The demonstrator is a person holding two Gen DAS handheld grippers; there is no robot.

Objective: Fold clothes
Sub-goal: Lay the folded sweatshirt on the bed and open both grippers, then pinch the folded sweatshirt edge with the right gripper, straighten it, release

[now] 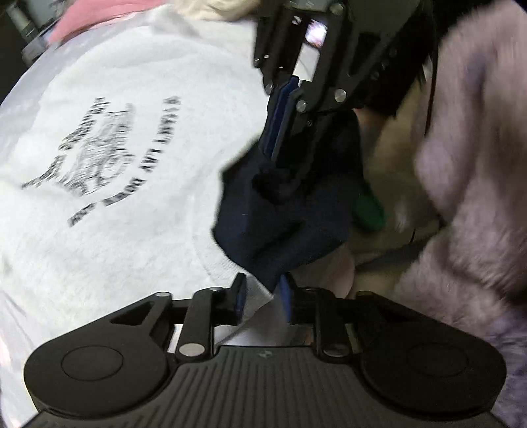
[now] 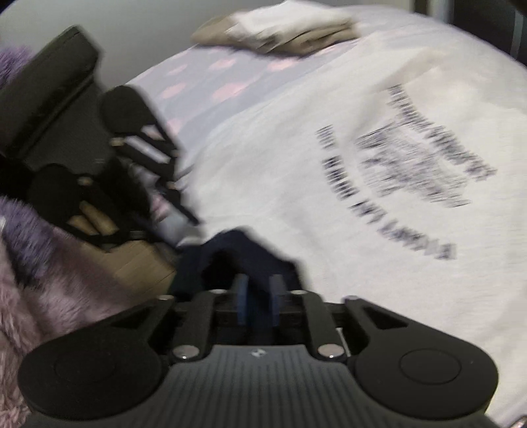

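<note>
Left gripper (image 1: 262, 296): jaws parted, dark navy fabric piece (image 1: 283, 214) hanging between the pads, contact unclear. Right gripper (image 2: 258, 296) angled steeply down, jaws ajar around that fabric. Beneath: white printed T-shirt (image 1: 115, 197) flat on pink-spotted lilac bedsheet (image 2: 204, 85); fluffy lilac sleeve (image 1: 477, 197) alongside.

The print on the white sweatshirt (image 2: 405, 164) is smeared by motion blur, totally unreadable. Folded pile (image 2: 283, 29) at 12 o'clock is blurry too. Dark garment (image 1: 290, 210) hides the right gripper (image 1: 280, 108) fingertips.
</note>
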